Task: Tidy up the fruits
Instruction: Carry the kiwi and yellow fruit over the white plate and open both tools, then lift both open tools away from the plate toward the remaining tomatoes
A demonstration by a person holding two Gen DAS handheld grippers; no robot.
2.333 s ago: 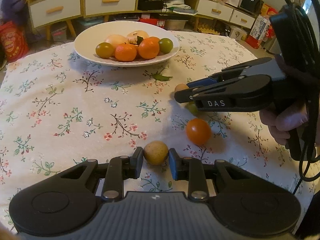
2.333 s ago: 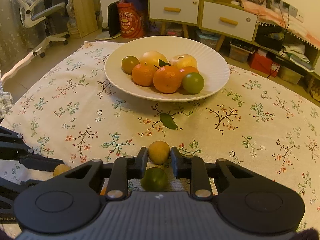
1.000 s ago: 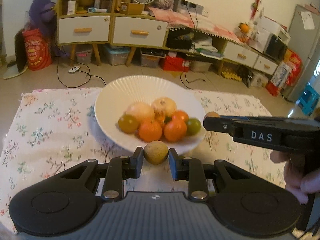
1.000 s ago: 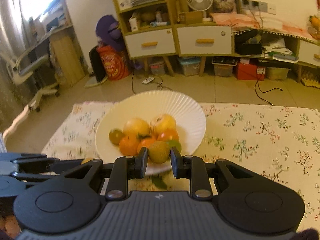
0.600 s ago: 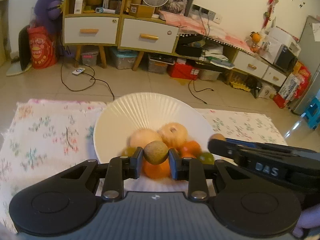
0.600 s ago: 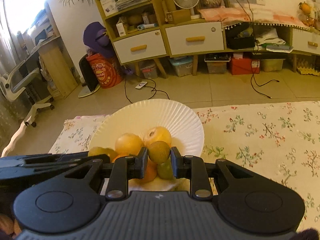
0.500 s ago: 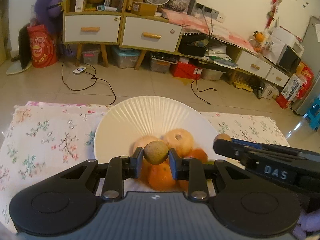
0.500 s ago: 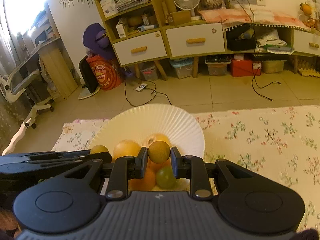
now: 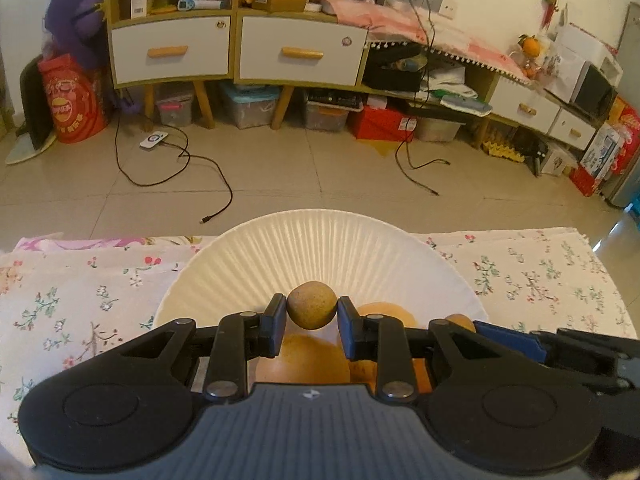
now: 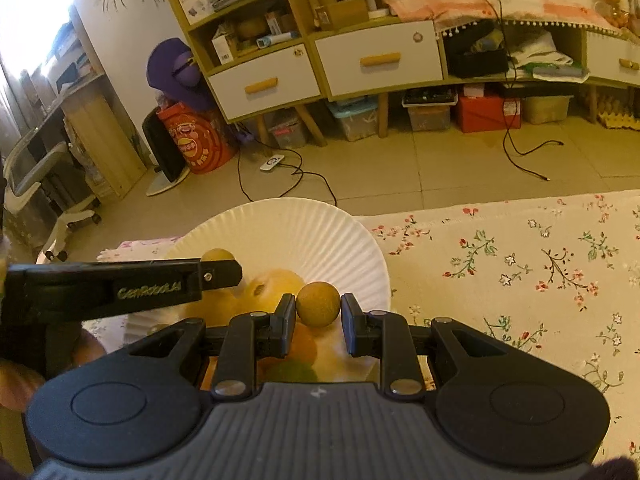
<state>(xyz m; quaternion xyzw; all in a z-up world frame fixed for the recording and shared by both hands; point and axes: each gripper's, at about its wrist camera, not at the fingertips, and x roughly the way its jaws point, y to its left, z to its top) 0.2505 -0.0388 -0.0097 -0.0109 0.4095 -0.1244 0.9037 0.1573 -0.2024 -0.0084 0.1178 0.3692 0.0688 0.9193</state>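
Over the floral tablecloth (image 9: pixel 80 300) and the white plate (image 9: pixel 312 240) of piled fruit (image 9: pixel 304 360), left gripper (image 9: pixel 312 316) clamped on a brownish fruit (image 9: pixel 312 306), right gripper (image 10: pixel 318 314) pinching a yellow-brown fruit (image 10: pixel 318 305), both above the plate.

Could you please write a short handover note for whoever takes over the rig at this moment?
Left tool: shut on a small brownish fruit, held over the white plate.
Right tool: shut on a second small fruit, also above the plate, beside the left one.
Done: several oranges and larger yellow fruits already sit in the plate; both small fruits lifted.
Left: probably lower and release both onto the pile, then check the floral tablecloth for other fruit.
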